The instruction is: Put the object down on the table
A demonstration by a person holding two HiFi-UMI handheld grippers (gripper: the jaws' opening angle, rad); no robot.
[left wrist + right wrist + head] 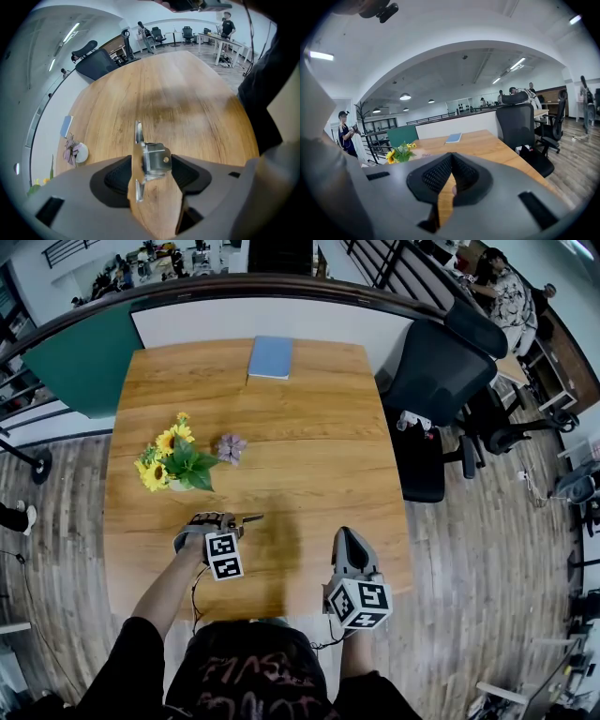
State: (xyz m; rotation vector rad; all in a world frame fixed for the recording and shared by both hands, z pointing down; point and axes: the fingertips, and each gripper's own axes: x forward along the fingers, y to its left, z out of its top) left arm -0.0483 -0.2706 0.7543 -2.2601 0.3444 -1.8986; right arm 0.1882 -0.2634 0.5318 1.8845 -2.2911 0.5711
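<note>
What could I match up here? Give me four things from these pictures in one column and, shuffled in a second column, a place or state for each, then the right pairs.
Things:
1. blue rectangular notebook
2. yellow sunflowers in a white pot
3. silver metal bracket
4. right gripper

Places or states:
A. jaws together, nothing between them
B. on the left part of the wooden table, as the head view shows it
C. at the far edge of the table
D. between the open jaws of the left gripper

Pairs: 1-C, 2-B, 3-D, 4-A.
</note>
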